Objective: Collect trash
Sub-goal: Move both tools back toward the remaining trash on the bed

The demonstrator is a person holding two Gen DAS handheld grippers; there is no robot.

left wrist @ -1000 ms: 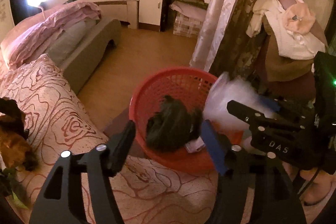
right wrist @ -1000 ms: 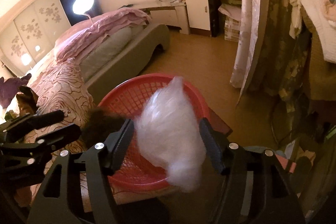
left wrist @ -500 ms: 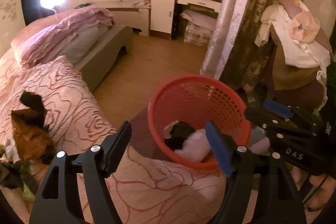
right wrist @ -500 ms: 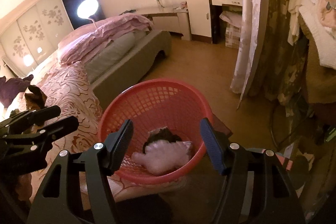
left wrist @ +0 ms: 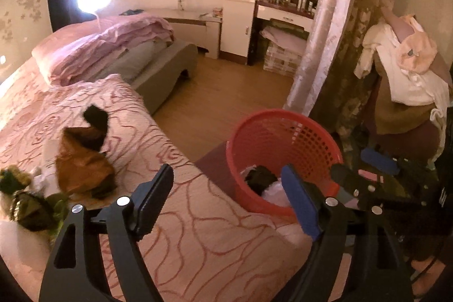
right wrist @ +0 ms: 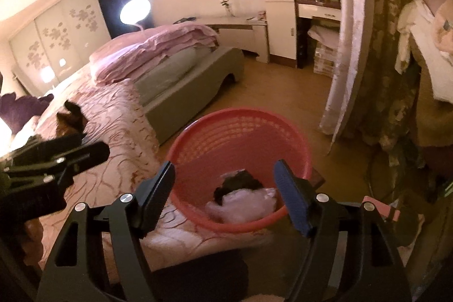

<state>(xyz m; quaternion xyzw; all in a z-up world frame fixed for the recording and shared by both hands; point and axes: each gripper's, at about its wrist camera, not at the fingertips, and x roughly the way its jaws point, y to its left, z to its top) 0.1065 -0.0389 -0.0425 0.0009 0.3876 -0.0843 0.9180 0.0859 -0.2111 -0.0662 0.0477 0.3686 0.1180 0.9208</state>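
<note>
White bag and dark wad lie in the red basket beside the bed. Both grippers, left and right, gape empty, jaws just widening. More litter sits on the bedspread; curtain behind.

My left gripper has just been spreading its jaws, nothing between them, over the pink bedspread. Just beside the bed's edge stands the red basket, a black wad and a white bag inside. Brown and black scraps lie on the bedspread, left.
</note>
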